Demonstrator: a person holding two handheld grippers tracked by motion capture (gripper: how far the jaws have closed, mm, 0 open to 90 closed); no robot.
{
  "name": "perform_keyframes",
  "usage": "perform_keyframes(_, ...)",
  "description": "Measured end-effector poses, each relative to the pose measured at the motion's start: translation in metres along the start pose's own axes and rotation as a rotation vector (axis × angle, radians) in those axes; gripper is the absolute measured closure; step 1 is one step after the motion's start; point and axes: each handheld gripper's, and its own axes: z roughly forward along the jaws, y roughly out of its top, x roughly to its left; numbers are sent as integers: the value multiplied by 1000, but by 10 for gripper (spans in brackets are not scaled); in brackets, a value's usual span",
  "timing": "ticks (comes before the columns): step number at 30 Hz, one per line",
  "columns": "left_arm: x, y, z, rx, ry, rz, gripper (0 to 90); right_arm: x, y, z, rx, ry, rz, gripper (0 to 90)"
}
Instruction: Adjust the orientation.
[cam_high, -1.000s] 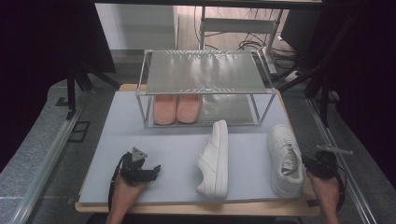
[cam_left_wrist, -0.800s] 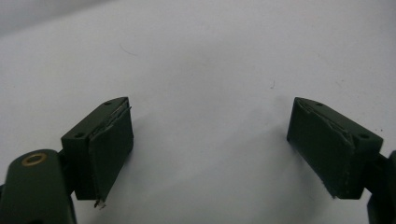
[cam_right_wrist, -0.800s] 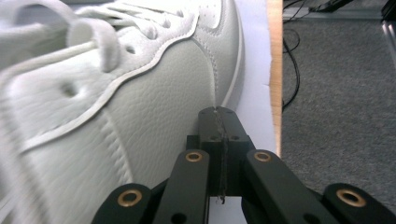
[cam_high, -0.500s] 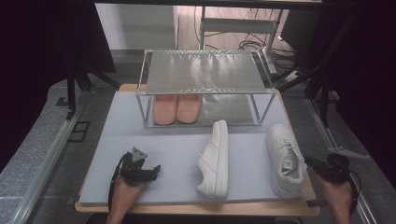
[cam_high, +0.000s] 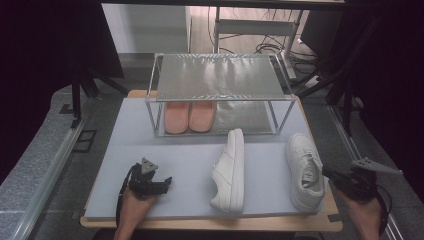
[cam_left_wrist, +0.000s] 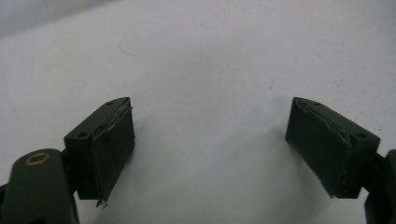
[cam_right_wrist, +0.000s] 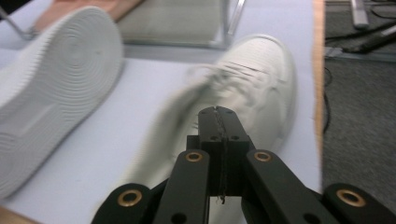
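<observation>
Right gripper (cam_right_wrist: 219, 112) jaws closed, empty, now lifted off the bench (cam_high: 175, 165) edge, aimed at upright white shoe (cam_high: 304, 170); grab looks next. Left gripper (cam_high: 150, 182) jaws open, idle. Second shoe (cam_high: 230, 170) lies sideways.

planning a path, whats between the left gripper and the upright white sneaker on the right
The other white sneaker, tipped on its side, lies between the left gripper and the upright sneaker; otherwise bare mat, per the high view.
</observation>
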Motion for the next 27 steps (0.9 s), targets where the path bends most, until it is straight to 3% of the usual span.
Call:
perform_keyframes(13, 0, 0, 0, -1, 0, 1, 160, 55, 12, 18, 16, 100, -83, 900)
perform_keyframes(20, 0, 0, 0, -2, 0, 2, 162, 86, 18, 41, 44, 170, -125, 900)
perform_keyframes(27, 0, 0, 0, -2, -1, 2, 164, 108, 19, 65, 68, 220, -152, 900)
